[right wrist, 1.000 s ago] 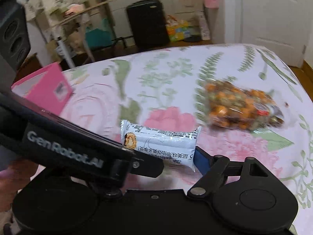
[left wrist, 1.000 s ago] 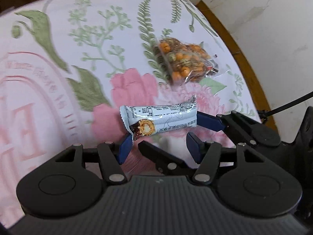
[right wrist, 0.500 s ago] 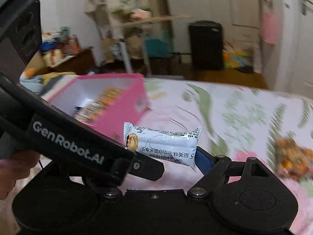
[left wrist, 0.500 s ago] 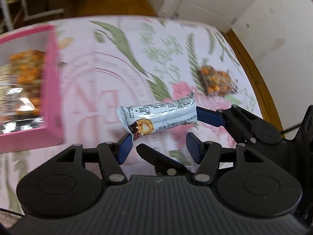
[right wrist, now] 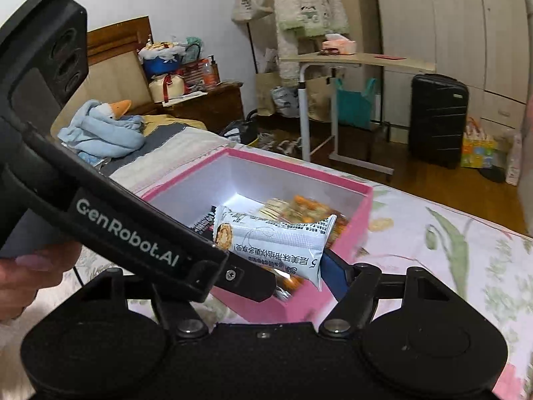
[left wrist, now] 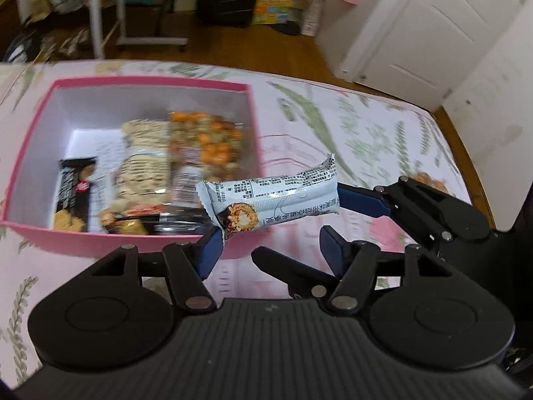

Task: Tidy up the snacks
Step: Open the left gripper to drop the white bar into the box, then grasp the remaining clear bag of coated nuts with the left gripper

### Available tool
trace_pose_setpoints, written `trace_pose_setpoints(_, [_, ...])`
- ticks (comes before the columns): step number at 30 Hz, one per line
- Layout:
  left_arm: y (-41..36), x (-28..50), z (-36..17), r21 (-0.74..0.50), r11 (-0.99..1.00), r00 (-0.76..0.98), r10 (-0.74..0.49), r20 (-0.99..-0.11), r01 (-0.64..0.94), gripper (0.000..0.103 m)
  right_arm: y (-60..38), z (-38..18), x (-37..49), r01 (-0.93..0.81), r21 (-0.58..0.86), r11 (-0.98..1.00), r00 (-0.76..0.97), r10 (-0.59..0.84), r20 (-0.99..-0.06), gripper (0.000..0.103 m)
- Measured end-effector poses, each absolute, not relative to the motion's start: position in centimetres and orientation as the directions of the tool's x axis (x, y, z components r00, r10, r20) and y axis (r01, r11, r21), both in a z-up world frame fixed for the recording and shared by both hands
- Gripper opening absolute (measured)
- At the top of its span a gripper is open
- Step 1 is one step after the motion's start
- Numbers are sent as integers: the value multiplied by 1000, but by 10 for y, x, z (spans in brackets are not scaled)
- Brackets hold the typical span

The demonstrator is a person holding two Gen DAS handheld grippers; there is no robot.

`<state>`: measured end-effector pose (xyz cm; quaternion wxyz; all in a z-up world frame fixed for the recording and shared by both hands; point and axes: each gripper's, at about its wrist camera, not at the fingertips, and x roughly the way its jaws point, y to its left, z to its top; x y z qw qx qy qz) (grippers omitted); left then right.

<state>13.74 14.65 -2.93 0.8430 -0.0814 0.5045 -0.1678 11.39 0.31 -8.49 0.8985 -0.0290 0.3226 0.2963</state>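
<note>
Fingers [left wrist: 209, 250] of the left gripper [left wrist: 269, 251] stood apart, one touching the white foil-wrapped snack bar [left wrist: 269, 200], held aloft by the pink cardboard box's [left wrist: 150, 81] rim. Whether the right gripper [right wrist: 266, 276] clamped it couldn't be told.

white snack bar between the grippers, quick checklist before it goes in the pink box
1. Grip on the white printed foil snack bar: cannot tell; the right gripper's blue pad presses one end, its other finger is unclear.
2. Left gripper jaws apart: ok.
3. Bar over the open pink cardboard box: cannot tell; it sits by the near corner.
4. Room in the box: ok, bare floor at far left.
5. All snacks gathered: not ok; a clear bag of orange snacks lies on the floral bedcover.
</note>
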Motion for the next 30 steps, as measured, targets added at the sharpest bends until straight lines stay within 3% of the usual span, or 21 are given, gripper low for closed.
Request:
trace_pose_setpoints(9, [195,167,-54,-287,954,426,-295,-855,84,62,36,-97,139,-577,226,785,559,581,-592,80])
trace_pose_setpoints(15, [208,171,-63,-286,958,449,-261,-854,14,69,32,-108,152,-549,293,783,536,598,-596,80])
trace_pose_setpoints(18, [205,169,-60,-257,966,474,-233,-849,13,74,26,-108,151,-544,297,785,537,597,-596,80])
trace_pose_setpoints(24, [183,162,-46,-225,973,499,-218,-839,48,74,-6,-95,137,-526,261,809,562,562,-607,80])
trace_pose_setpoints(30, [142,152,-19,-243,957,516,-289,-806,157,74,-75,-78,117,-441,226,868,614,476,-629,81])
